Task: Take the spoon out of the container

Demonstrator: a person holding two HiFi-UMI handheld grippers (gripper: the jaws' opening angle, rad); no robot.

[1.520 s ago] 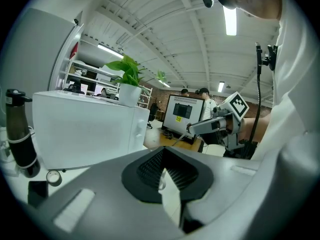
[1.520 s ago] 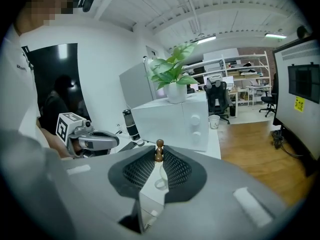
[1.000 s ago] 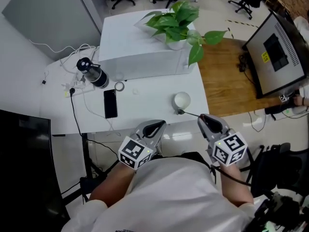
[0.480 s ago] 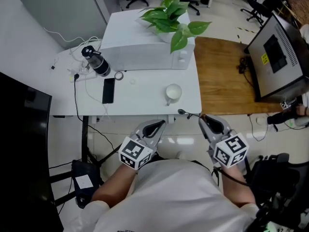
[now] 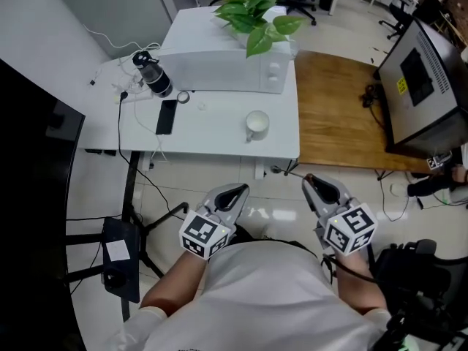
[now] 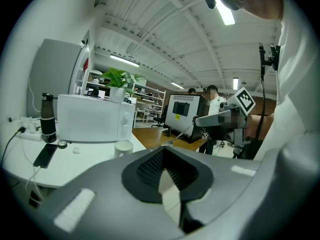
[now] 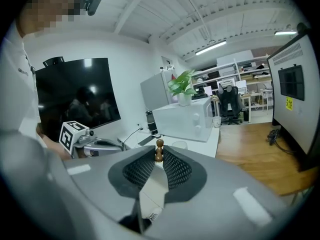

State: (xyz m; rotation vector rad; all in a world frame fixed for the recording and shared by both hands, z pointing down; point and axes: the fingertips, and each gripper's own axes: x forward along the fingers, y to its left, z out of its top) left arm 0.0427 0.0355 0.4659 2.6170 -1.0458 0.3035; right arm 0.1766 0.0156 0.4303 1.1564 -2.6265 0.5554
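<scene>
Spoon [image 5: 289, 172] is out of the cup [image 5: 256, 123]: a second ago its bowl end was right at the cup, just ahead of the right gripper [image 5: 314, 181], and since then the person has backed away from the table [image 5: 219, 134]. The cup now stands well ahead of both sets of fingertips, and the spoon juts forward from the right fingers over the floor [image 5: 175, 189]. The right fingers [image 7: 175, 170] are nearly closed, pinching the spoon's brown beaded handle between them. The left gripper [image 5: 235, 191] has its fingers closed together with nothing in them, level with the right one and well apart from it. By my reading the removal itself is done, and what may remain is finding somewhere to put the spoon down. Counted: one spoon, one cup, two grippers. Far beyond the fingertips are one microwave [image 5: 227, 68], one plant [image 5: 252, 13] on top of it, one bottle [image 5: 152, 75] and one phone [image 5: 166, 116]
</scene>
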